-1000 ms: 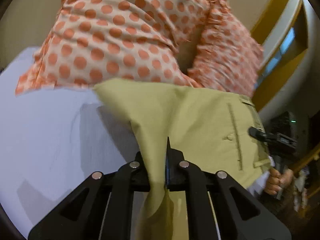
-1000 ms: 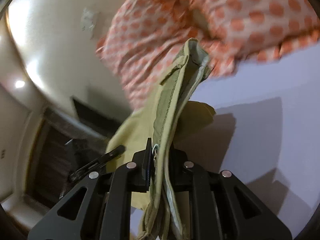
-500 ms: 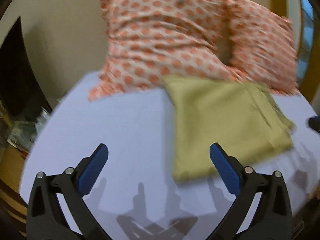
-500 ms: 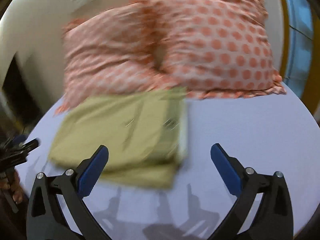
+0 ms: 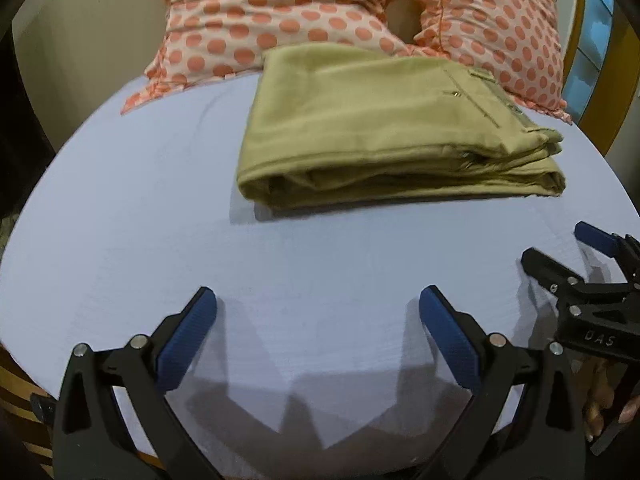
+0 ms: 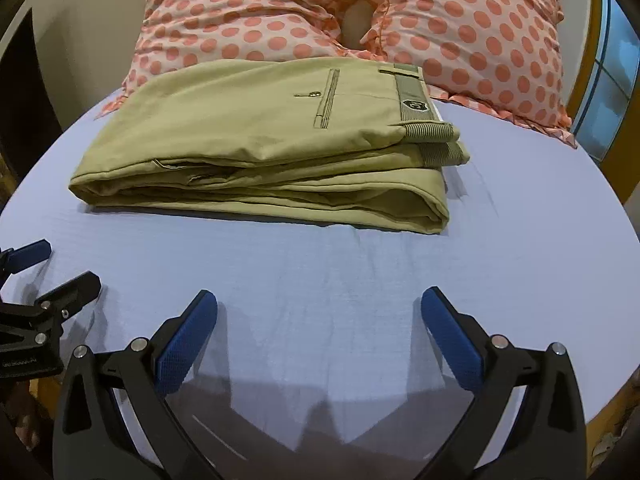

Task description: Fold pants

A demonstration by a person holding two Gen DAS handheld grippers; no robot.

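The khaki pants [image 5: 380,120] lie folded in a flat stack on the pale blue sheet, against the pillows; they also show in the right wrist view [image 6: 272,140] with the back pocket and waistband on top. My left gripper [image 5: 318,304] is open and empty, hovering over the sheet in front of the stack. My right gripper [image 6: 320,304] is open and empty too, also short of the stack. The right gripper appears at the right edge of the left wrist view [image 5: 560,252], and the left gripper at the left edge of the right wrist view [image 6: 64,268].
Two white pillows with orange dots [image 5: 280,20] [image 6: 460,28] lean behind the pants. The blue sheet [image 5: 160,200] covers the bed. A window with a yellow frame [image 6: 616,72] stands at the right. A dark doorway [image 6: 16,92] is at the left.
One second ago both grippers were shut on the pants and held them up. They have let go, opened wide and pulled back. The pants now rest folded on the sheet.
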